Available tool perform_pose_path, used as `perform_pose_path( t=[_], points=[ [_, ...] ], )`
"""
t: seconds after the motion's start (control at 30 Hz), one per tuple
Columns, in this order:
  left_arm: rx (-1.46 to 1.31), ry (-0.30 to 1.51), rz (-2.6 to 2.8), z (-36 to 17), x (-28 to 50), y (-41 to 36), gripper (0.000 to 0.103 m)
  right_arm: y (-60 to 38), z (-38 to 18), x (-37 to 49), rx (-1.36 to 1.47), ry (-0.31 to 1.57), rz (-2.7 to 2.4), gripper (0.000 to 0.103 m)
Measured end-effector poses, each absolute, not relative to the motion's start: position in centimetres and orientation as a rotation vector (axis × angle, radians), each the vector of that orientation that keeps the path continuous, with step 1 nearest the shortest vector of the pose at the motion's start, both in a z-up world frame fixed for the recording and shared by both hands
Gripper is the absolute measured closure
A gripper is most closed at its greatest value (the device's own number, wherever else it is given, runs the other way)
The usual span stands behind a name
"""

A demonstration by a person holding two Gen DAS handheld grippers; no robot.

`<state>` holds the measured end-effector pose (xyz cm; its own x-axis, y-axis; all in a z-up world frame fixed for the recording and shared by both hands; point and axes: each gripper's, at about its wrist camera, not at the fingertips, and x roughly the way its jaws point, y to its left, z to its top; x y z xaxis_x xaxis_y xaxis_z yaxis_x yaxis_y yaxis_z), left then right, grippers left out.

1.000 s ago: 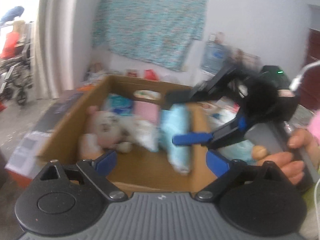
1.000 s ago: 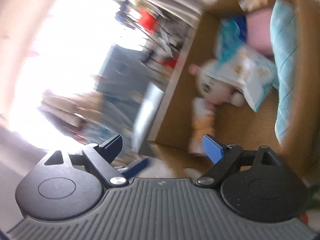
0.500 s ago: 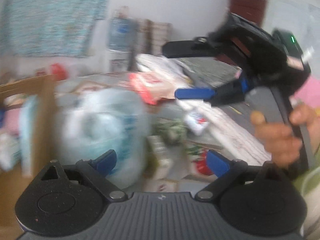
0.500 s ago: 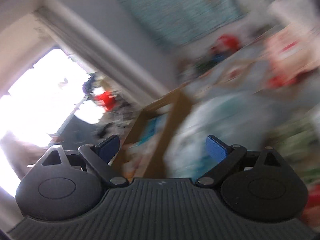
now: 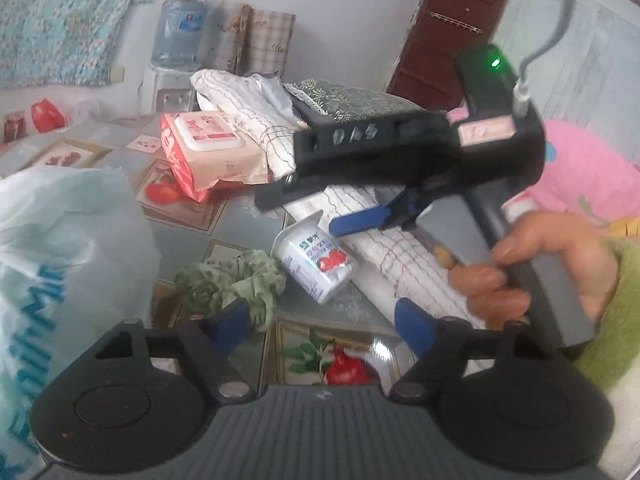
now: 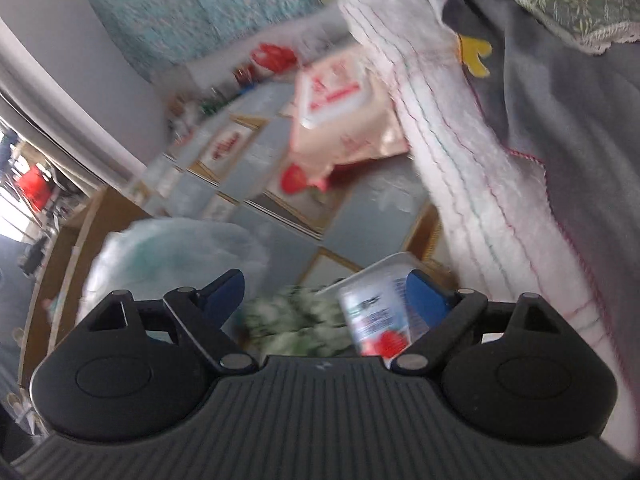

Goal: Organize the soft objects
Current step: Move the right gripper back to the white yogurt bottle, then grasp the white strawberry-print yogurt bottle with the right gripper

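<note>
My left gripper (image 5: 320,320) hangs over the table with its jaws closing and nothing between them. Just ahead of its left finger lies a crumpled green cloth (image 5: 232,280), beside a tipped yogurt cup (image 5: 316,260). A white striped towel (image 5: 384,252) lies to the right. A hand (image 5: 520,268) holds my right gripper (image 5: 300,212) above the cup. In the right wrist view, the right gripper (image 6: 324,296) has its jaws closing slightly. The green cloth (image 6: 296,320) and the cup (image 6: 376,312) lie below and between its fingers, and the pads touch neither.
A white plastic bag (image 5: 60,240) bulges at the left, next to a cardboard box (image 6: 80,248). A pink wet-wipes pack (image 5: 212,148) lies further back on the patterned tablecloth (image 5: 248,216). Grey cloth (image 6: 560,100) and a green cushion (image 5: 352,96) are piled at the right.
Both views have swung from the cardboard box with plush toys to the table on the right. The left jaws stand narrower than before. The right gripper has dropped over the cup.
</note>
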<state>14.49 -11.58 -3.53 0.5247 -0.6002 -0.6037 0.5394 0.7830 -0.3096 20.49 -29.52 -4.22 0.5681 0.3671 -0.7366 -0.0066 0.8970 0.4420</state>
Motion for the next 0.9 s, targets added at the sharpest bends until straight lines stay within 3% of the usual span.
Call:
perform_pose_path(
  t=[0.27,0.3,0.33,0.37,0.57,0.63,0.9],
  points=[
    [-0.082,0.796,-0.664,-4.1,16.4,-12.4,0.032,-30.2,-7.7,24.1,0.433,1.044,0.252,0.018],
    [-0.082,0.799,-0.663,-4.2,16.5,-12.4,0.032,-30.2,-7.8,24.1,0.438,1.035,0.259,0.027],
    [-0.084,0.802,-0.662,-4.3,16.5,-12.4,0.032,-30.3,-7.7,23.9,0.441,1.029,0.265,0.046],
    [-0.085,0.805,-0.663,-4.4,16.5,-12.4,0.032,-30.5,-7.6,23.7,0.456,1.028,0.274,0.053],
    [-0.065,0.810,-0.679,-4.6,15.7,-13.1,0.032,-31.7,-7.6,21.6,0.564,0.981,0.303,0.067],
    [-0.058,0.807,-0.683,-4.6,15.2,-13.1,0.032,-31.8,-7.2,20.6,0.582,0.959,0.323,0.080],
    [-0.021,0.814,-0.700,-4.9,13.8,-13.8,0.032,-32.0,-5.5,15.4,0.542,0.880,0.321,0.083]
  ],
)
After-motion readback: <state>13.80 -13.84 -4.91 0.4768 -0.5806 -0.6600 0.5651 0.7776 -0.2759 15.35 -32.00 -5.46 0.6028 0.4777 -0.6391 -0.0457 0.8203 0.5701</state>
